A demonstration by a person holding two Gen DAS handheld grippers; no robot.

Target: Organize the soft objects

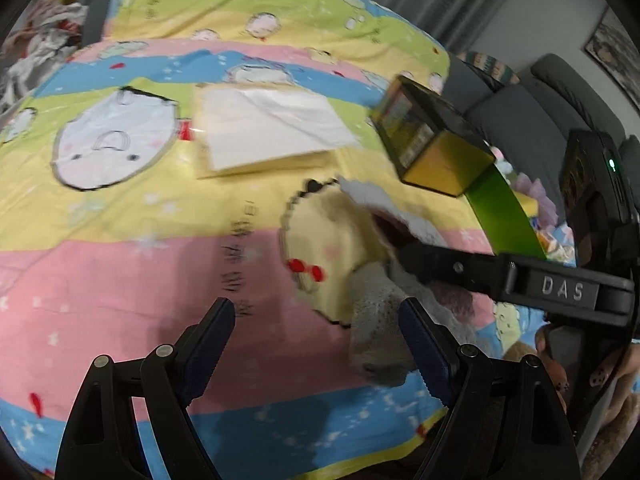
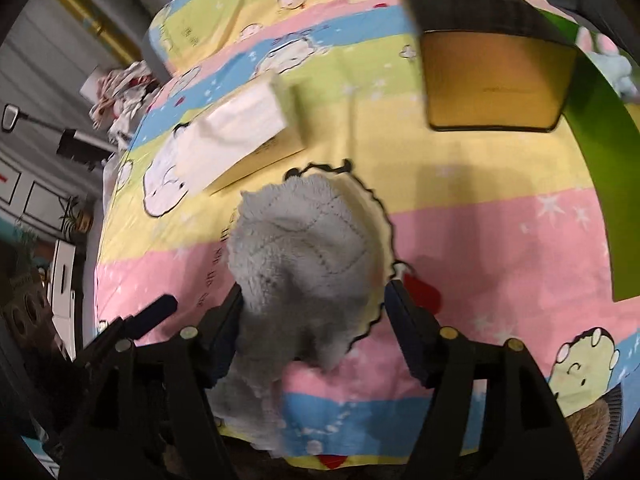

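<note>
A grey fluffy soft toy (image 2: 304,264) lies on a colourful cartoon bedsheet (image 2: 500,240). In the right wrist view it sits between the wide-open fingers of my right gripper (image 2: 314,312), against the left finger and apart from the right one. In the left wrist view the toy (image 1: 376,320) lies by the right finger of my left gripper (image 1: 318,340), which is open and empty. The right gripper's black finger (image 1: 436,258) reaches onto the toy from the right. The views are blurred.
A pale yellow tissue pack (image 1: 264,128) with white tissue lies farther back on the sheet. A black and yellow box (image 1: 432,140) with a green flap (image 1: 504,212) stands at the right. More plush toys (image 1: 536,196) and a grey sofa (image 1: 560,92) lie beyond.
</note>
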